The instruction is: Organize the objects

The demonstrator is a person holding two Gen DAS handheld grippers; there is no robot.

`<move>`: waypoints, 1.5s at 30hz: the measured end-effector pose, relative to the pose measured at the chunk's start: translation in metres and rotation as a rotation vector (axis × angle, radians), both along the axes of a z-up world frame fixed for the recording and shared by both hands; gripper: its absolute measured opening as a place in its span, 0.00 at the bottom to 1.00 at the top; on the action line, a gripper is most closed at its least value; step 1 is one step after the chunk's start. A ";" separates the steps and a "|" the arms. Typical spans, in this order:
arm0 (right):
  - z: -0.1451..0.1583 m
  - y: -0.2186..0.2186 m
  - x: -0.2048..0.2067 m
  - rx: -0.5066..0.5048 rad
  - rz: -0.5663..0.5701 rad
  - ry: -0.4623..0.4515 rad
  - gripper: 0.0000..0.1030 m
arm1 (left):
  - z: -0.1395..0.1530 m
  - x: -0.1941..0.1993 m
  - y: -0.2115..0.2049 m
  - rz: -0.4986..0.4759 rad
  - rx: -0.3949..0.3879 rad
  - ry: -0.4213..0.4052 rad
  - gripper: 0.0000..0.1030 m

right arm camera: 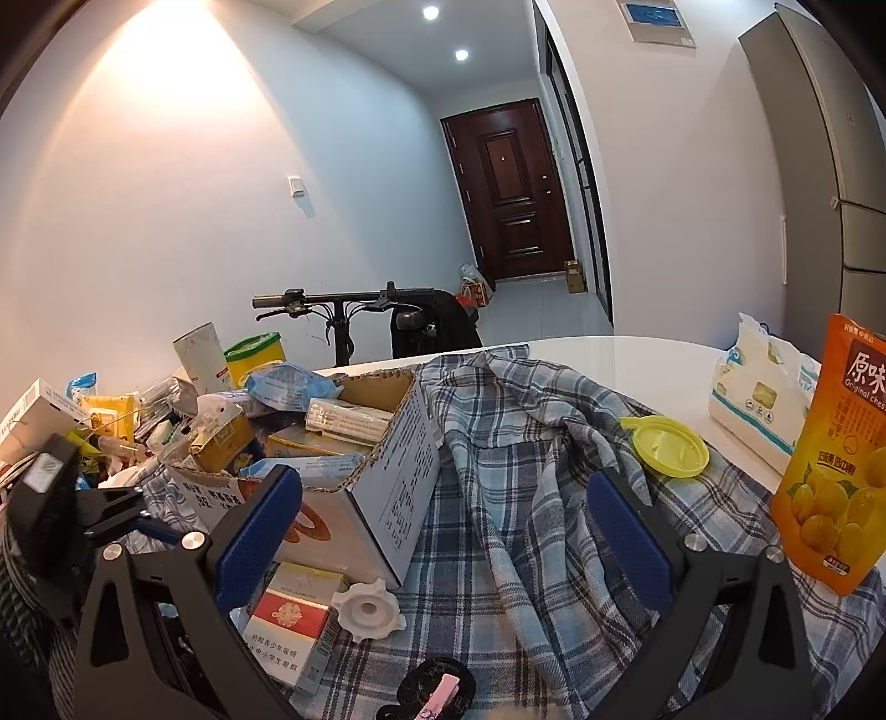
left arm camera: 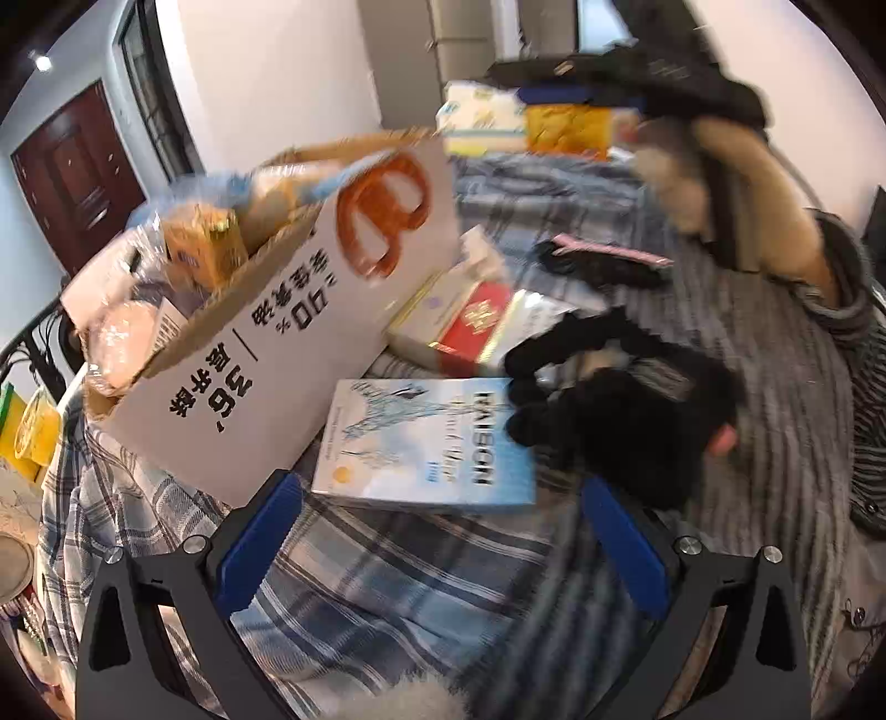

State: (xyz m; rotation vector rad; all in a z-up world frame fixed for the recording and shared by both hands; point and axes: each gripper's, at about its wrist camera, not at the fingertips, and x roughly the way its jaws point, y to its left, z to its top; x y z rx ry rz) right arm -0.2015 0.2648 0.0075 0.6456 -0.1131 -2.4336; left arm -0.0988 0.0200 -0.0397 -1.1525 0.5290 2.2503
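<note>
My left tongs' camera looks close down past the cardboard box [left arm camera: 288, 332] beside them, my right's looks doorward over that same box [right arm camera: 354, 471].

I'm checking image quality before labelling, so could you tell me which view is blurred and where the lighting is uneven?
Left wrist view: motion blur smears the cardboard box and the upper right, though the blue book stays fairly readable. Right wrist view: sharp throughout, with a warm bright patch on the wall from the ceiling lights. Both views bend straight lines near the edges.
</note>
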 end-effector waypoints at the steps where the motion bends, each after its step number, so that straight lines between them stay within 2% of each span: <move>1: 0.000 0.001 0.000 -0.001 -0.001 -0.001 1.00 | -0.002 -0.004 0.000 0.009 -0.003 -0.007 1.00; 4: 0.000 0.000 0.000 -0.004 -0.002 -0.003 1.00 | -0.007 -0.016 -0.002 0.042 0.006 -0.042 1.00; 9: -0.001 -0.001 0.000 0.010 0.001 -0.004 1.00 | -0.015 -0.026 -0.004 0.026 0.038 -0.100 1.00; 13: -0.001 -0.002 0.000 0.017 0.001 -0.006 1.00 | -0.018 -0.025 -0.004 0.020 0.031 -0.103 1.00; 17: -0.002 -0.002 0.000 0.018 -0.001 -0.008 1.00 | -0.020 -0.027 -0.004 0.031 0.026 -0.112 0.89; 21: -0.002 -0.002 -0.001 0.020 -0.001 -0.011 1.00 | -0.019 -0.026 -0.005 0.040 0.039 -0.111 0.89; 25: -0.003 -0.002 -0.002 0.022 -0.001 -0.014 1.00 | -0.013 -0.020 -0.007 0.045 0.049 -0.069 0.88; 31: -0.003 -0.002 -0.002 0.020 0.001 -0.014 1.00 | 0.008 0.000 -0.015 0.039 0.097 0.044 0.88; 36: -0.003 -0.004 0.001 0.025 0.014 -0.011 1.00 | 0.020 0.014 -0.009 0.021 0.086 0.120 0.88; 45: -0.004 -0.007 0.001 0.033 0.024 -0.014 1.00 | 0.060 0.046 -0.028 0.014 0.228 0.279 0.88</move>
